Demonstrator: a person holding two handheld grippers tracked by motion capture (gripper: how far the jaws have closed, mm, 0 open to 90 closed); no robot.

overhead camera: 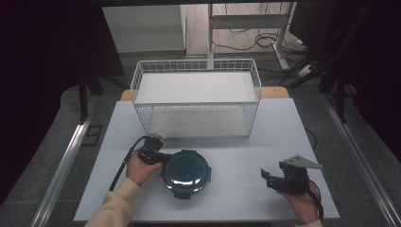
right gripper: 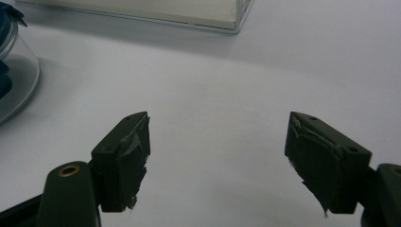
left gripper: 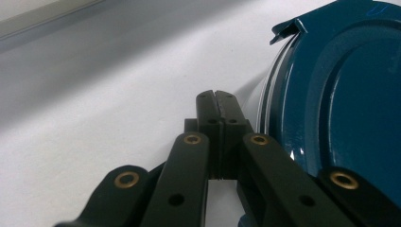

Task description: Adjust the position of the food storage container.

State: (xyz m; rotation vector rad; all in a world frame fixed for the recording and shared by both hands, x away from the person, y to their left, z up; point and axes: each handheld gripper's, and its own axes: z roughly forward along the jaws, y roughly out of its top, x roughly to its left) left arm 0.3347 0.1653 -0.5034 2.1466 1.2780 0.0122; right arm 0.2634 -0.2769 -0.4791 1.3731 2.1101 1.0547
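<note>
Evidently rigid and smooth, the round blue container is best gripped by a lid tab. Left gripper sits closed and empty at its rim; right gripper gapes wide over the desk.

Pale grey-white tabletop, wooden edge showing at far corners. Grey carpeted floor on both sides. Metal rails run along floor left and right of table. Black curtains darken both sides of room. Beyond table: white desk frame legs, loose black cables on light wood floor, white wall panel. Lighting dim, even.
</note>
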